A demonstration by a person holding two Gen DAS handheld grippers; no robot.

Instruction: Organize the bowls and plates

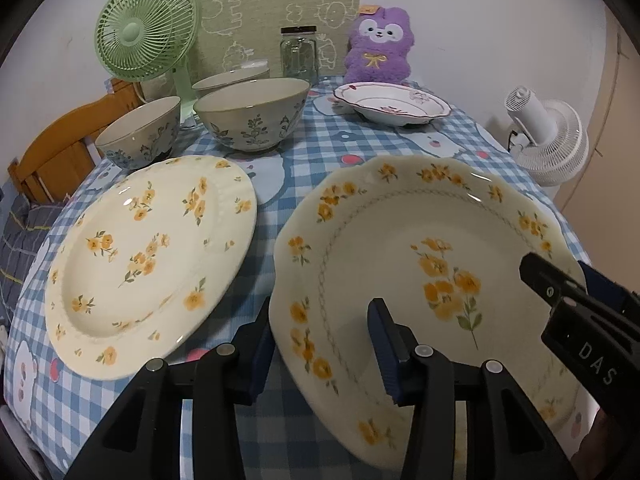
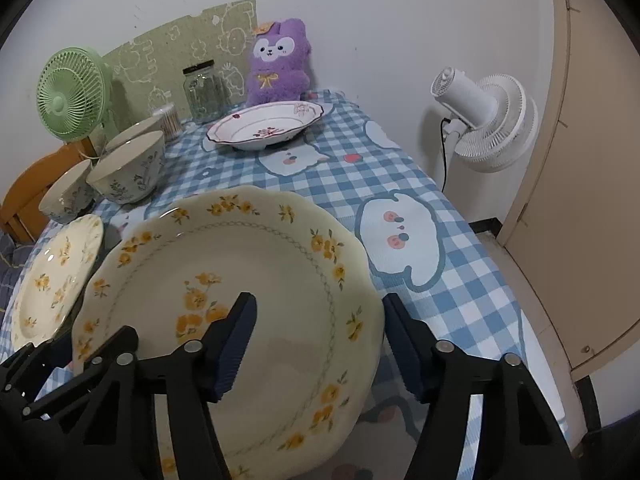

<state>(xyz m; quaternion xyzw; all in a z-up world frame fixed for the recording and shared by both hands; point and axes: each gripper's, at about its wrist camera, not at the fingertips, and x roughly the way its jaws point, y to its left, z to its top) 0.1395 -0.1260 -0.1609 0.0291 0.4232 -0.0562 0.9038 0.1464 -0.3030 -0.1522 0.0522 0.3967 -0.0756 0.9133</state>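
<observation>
A scalloped cream plate (image 1: 400,240) with orange flowers lies at the near edge of the table. My left gripper (image 1: 322,344) is open astride its left rim, with one finger outside the rim and the other over the plate's well. My right gripper (image 2: 320,340) is open astride the same plate's (image 2: 248,280) right rim and also shows at the right of the left wrist view. Neither gripper's pads press on the plate. A round cream flowered plate (image 1: 152,256) lies to the left. Behind it stand three grey-blue bowls (image 1: 252,120). A white dish with red trim (image 1: 392,106) sits at the back.
A blue checked cloth (image 2: 420,184) covers the table. Along the back stand a green fan (image 1: 144,32), a glass jar (image 1: 298,54) and a purple plush toy (image 1: 378,50). A white fan (image 2: 484,120) stands off the right edge, and a wooden chair (image 1: 60,144) off the left.
</observation>
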